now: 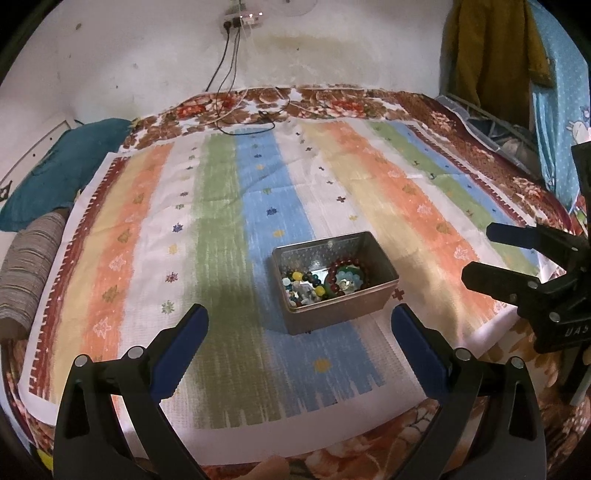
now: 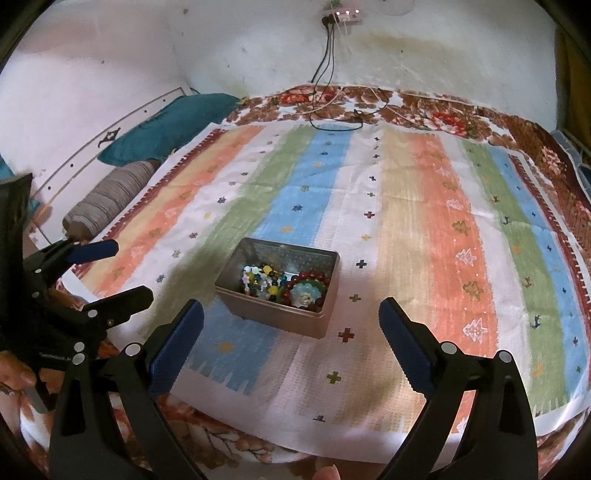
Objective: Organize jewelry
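Jewelry (image 1: 325,282): beads + dark red bracelet (image 2: 308,280) lie inside open metal tin (image 1: 384,291) on striped cloth (image 1: 229,206). Nearer than tin, left gripper (image 1: 299,325) & right gripper (image 2: 291,317) both gape wide, nothing btwn pads, clear of tin. Beyond tin: cables (image 1: 251,122), then wall socket (image 1: 243,18).

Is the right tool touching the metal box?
Apart. The right wrist view shows the right tool open, with striped cloth visible between its fingertips and the box.
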`<state>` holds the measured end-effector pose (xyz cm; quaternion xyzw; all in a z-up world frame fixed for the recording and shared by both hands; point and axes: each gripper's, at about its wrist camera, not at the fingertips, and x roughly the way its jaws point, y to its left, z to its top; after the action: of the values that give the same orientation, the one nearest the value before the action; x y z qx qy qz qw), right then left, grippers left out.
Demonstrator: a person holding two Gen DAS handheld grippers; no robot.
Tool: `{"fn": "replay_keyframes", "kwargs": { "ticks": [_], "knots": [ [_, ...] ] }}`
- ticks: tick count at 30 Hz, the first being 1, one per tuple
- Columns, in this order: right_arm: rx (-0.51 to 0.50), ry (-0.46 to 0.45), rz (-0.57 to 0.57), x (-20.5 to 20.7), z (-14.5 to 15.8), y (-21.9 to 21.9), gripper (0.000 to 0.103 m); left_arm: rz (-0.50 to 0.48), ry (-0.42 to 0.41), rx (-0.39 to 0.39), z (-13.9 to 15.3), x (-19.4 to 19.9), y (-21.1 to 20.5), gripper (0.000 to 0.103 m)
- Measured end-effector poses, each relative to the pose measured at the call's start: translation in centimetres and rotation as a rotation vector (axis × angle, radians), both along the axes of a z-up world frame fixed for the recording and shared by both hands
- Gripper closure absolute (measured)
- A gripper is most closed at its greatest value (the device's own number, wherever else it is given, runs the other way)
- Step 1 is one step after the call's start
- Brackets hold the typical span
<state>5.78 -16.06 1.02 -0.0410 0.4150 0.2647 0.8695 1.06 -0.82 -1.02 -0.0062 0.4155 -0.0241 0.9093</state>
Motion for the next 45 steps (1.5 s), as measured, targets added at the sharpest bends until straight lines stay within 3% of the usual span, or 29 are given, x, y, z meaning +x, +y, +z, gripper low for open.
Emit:
{"fn": "replay_keyframes", "kwargs": {
  "ticks": [45],
  "knots": [
    [0.0, 0.017, 0.004, 0.13, -0.19, 0.16, 0.007, 0.0, 0.002, -0.007, 0.3, -0.27, -0.03, 0.006]
  ]
}}
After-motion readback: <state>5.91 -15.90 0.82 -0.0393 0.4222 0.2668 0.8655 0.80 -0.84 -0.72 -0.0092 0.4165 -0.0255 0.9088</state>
